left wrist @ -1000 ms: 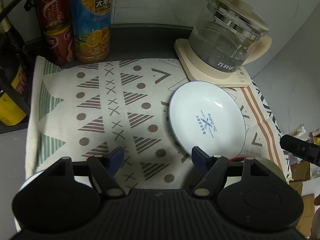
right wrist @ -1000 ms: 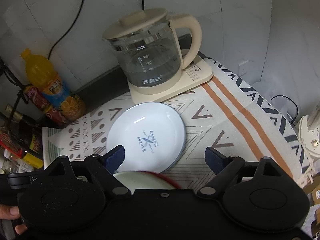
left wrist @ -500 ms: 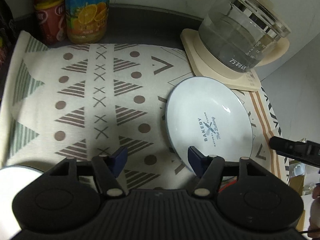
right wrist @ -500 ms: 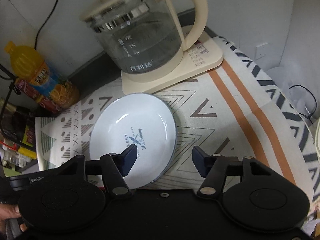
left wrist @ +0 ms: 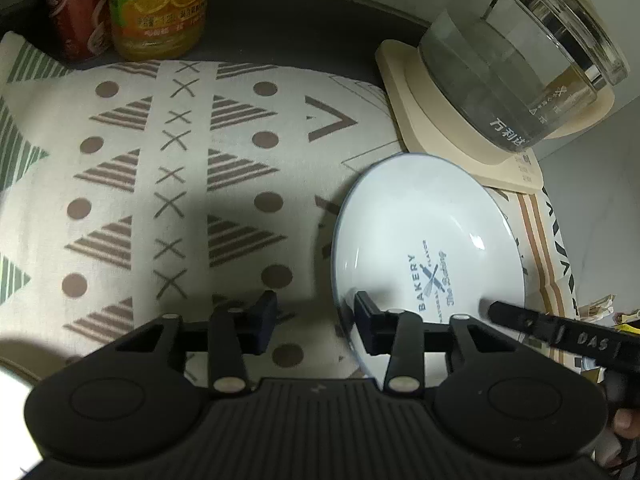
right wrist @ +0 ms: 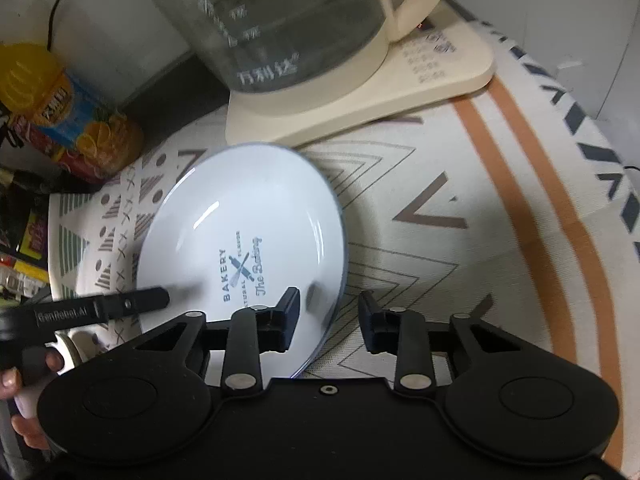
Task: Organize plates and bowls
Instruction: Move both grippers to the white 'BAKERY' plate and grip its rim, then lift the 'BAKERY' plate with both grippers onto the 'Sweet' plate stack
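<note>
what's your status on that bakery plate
Both grippers, left and right, jaws open, straddling opposite plate rims. Plate flat on cloth. Kettle base close behind.

my left hand-held gripper (left wrist: 314,316) and right hand-held gripper (right wrist: 328,312) reach forward side by side, jaws spread wide, nothing between them.

Both grippers are matte black plastic. The left gripper (left wrist: 316,318) has dark blue fingertip pads, silver pivot screws, a ribbed body and two round discs. The right gripper (right wrist: 329,312) looks the same, but its body is smooth, with one central screw.
</note>
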A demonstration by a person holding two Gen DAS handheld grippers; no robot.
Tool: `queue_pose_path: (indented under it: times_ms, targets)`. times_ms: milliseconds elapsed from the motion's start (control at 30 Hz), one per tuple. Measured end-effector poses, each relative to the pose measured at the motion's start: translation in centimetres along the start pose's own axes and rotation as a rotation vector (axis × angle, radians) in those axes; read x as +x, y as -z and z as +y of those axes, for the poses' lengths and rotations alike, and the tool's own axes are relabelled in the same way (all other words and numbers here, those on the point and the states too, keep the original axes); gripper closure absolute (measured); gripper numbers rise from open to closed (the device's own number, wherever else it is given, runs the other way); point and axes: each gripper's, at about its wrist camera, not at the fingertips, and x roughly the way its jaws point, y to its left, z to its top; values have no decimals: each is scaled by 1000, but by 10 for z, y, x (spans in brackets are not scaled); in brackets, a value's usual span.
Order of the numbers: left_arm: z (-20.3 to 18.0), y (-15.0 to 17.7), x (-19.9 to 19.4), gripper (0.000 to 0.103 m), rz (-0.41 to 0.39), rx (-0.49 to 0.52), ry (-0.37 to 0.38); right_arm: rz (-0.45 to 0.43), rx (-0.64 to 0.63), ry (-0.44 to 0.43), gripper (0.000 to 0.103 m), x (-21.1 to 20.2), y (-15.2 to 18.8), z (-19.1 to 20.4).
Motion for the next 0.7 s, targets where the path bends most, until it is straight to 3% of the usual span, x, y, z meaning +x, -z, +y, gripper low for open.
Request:
queue_pose_path:
  times_ms: [233, 333, 433, 700]
  targets:
    - [-6, -7, 8, 78, 12, 44, 21, 0, -7, -24, 81, 7, 0, 1]
    - [-10, -7, 11, 89, 21, 58, 47, -2, -5, -20, 87, 8, -1, 0]
    - [-10, -9, 11, 89, 30, 48, 45, 1, 51, -43, 91, 5, -3, -7]
    - [-12, -16, -14, 89, -17, 86, 70, -79, 10, -52, 94, -27, -12, 9]
